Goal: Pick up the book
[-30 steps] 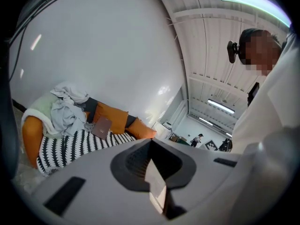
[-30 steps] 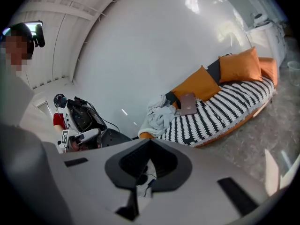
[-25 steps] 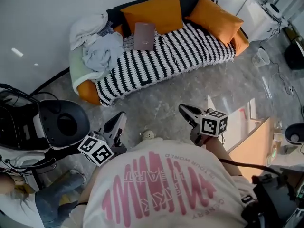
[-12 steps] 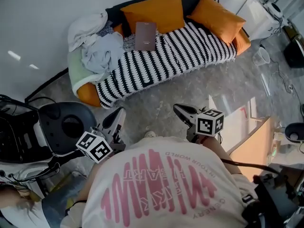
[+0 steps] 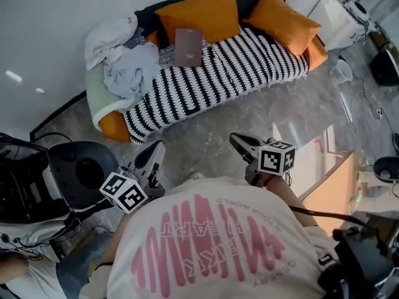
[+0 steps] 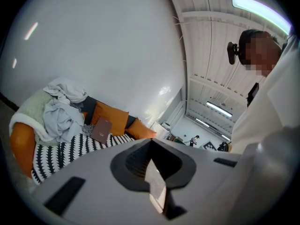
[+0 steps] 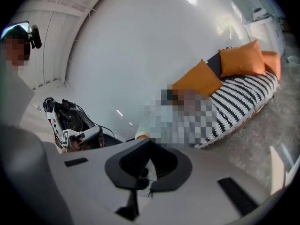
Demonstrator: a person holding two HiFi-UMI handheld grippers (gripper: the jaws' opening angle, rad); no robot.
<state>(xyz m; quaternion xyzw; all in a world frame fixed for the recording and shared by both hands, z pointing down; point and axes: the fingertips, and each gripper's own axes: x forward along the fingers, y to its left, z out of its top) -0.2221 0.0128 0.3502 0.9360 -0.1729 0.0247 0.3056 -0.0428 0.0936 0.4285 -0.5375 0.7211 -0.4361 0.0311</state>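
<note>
Subject item: the book (image 5: 189,47), brown-covered, is on the sofa (image 5: 116,123), on the black-and-white striped throw (image 5: 249,67) that covers the seat. It sits toward the back edge of the seat, left of the middle. Its upper edge meets the foot of the larger orange cushion (image 5: 196,14). Whether it lies flat or leans on that cushion cannot be established. A heap of pale laundry (image 5: 128,67) occupies the left end of the sofa, just beside the book. A second orange cushion (image 5: 280,20) stands at the right end, well apart from it.

Left gripper (image 5: 156,149): held low in front of the person's white printed T-shirt (image 5: 212,242), over the grey floor (image 5: 237,114) and well short of the sofa's front edge. It points toward the sofa. In the left gripper view the jaws are closed tip to tip with nothing between them. Its marker cube (image 5: 124,194) faces up.

Right gripper (image 5: 235,140): alongside, also over the floor and aimed at the sofa, well apart from the book. In the right gripper view its jaws are clenched together and empty. Its marker cube (image 5: 276,157) sits behind the jaws.

Neither gripper touches the book or the sofa.
</note>
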